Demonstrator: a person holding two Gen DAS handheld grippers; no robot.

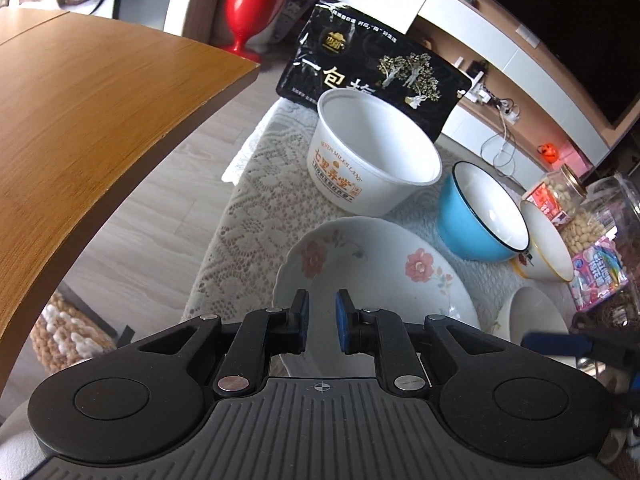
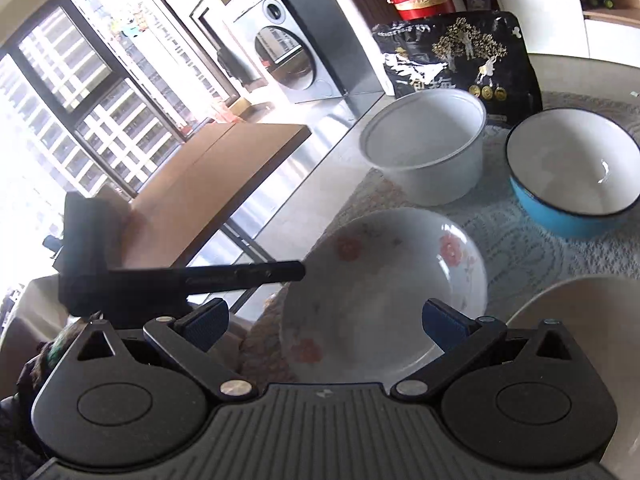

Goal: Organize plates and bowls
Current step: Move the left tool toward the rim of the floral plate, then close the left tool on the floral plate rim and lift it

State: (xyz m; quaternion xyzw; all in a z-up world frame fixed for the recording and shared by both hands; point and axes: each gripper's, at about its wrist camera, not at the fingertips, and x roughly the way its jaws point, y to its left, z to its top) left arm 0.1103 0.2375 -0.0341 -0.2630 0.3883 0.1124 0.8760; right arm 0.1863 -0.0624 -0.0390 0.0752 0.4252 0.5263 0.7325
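A floral plate [image 1: 372, 276] lies on the lace-covered table; it also shows in the right wrist view [image 2: 384, 292]. My left gripper [image 1: 322, 322] hovers over its near rim, the jaws a narrow gap apart with nothing between them. My right gripper [image 2: 324, 322] is wide open above the plate's near edge. Behind stand a white paper bowl [image 1: 376, 156] [image 2: 428, 148], a blue bowl [image 1: 480, 220] [image 2: 572, 172], a yellow-rimmed bowl [image 1: 544, 244] and a plain white bowl [image 1: 536, 316] [image 2: 580, 320].
A black snack bag [image 1: 372, 72] [image 2: 460, 60] leans behind the paper bowl. Jars of nuts [image 1: 560, 204] and sweets stand at the right. A wooden table [image 1: 80, 120] sits left across a floor gap. The left gripper's arm [image 2: 180, 276] crosses the right view.
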